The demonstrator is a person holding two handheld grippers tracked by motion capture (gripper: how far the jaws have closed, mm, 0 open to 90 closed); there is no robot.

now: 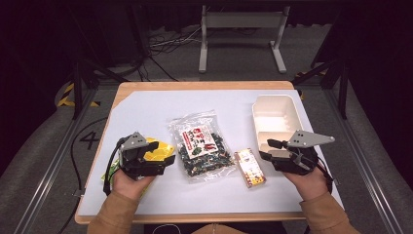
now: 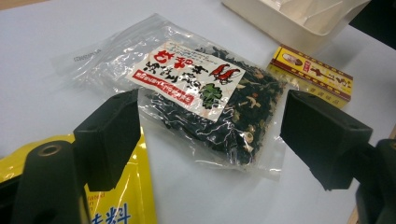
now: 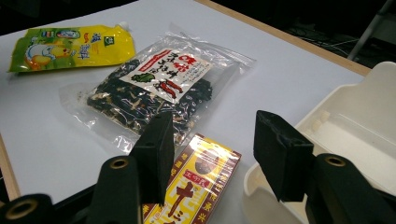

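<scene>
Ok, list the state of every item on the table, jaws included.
left gripper: jaws open, holding nothing, above the yellow pouch
right gripper: jaws open, holding nothing
yellow pouch: lying flat
clear bag: flat, label up
small box: lying flat, closed
white tray: upright, empty

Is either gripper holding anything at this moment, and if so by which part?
Nothing is held. The left gripper and the right gripper both stand open above the table, with no item between their fingers.
</scene>
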